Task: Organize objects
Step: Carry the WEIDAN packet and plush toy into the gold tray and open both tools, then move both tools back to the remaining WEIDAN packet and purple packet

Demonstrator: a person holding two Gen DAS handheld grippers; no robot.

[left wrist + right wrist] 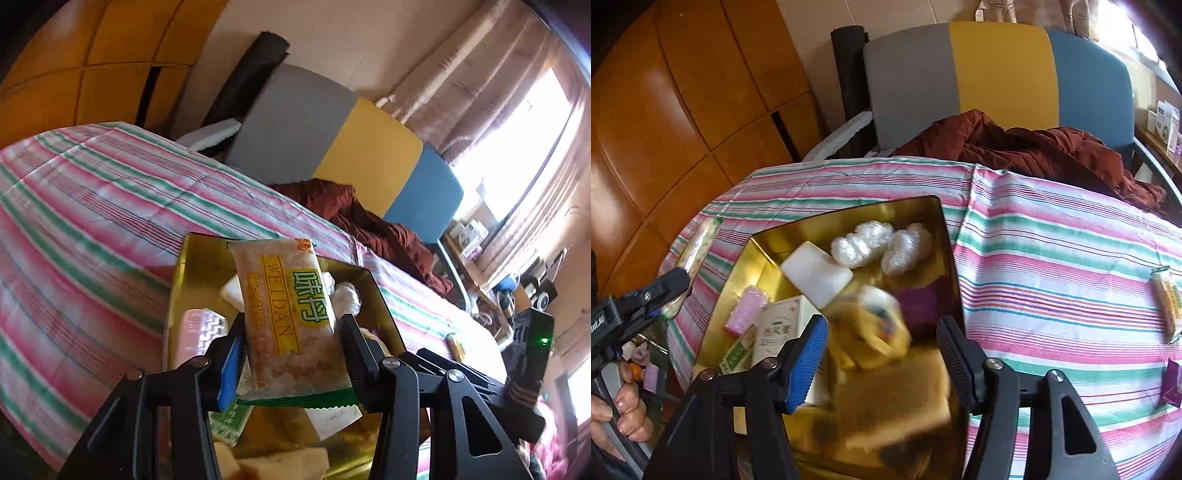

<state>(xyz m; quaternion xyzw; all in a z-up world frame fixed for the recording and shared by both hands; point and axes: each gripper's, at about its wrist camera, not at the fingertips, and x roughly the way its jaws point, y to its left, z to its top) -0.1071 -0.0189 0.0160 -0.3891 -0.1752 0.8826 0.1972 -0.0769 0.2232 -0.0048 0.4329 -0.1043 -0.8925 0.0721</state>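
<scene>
I am mid-way through gathering loose snacks into the gold tin (934, 218) on the striped cloth (1052, 266). My left gripper (291, 339) is clamped on a snack packet (288, 314), held up above the tin. My right gripper (882, 339) has its jaws apart over the tin, with a blurred yellow packet (875, 325) between them, apparently dropping; I cannot tell if it touches either one. Next, I judge, the left must lower and let go, then the right should go for the packet (1167, 302) and purple sachet (1172, 376) out on the cloth.
</scene>
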